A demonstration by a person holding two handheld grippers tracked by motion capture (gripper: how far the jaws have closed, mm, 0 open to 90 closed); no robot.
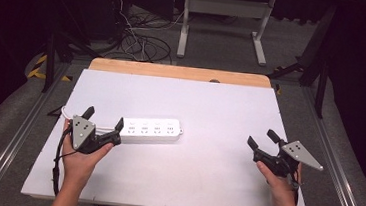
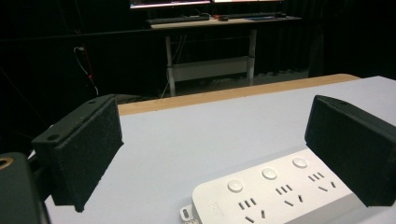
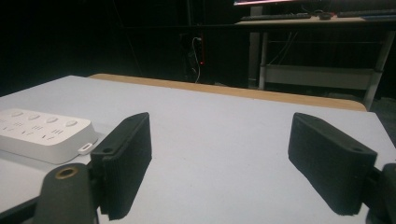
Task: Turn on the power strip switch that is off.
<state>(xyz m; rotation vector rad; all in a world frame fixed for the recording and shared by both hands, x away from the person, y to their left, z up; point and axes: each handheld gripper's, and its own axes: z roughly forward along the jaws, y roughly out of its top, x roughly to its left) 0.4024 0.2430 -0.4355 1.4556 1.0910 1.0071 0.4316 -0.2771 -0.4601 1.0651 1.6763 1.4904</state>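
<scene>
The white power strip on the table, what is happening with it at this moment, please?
A person holds a set of tongs in each hand over a white table. The left tongs are open right at the left end of the white power strip, with one jaw close to its edge, but nothing is gripped yet. The right tongs are also open and empty, well away on the right side of the table. The strip lies flat, sockets up.

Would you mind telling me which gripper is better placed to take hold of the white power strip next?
Left, probably. The left gripper is open right at the near end of the power strip, one jaw already alongside it. The right gripper, also open, sits well apart across bare table.
</scene>
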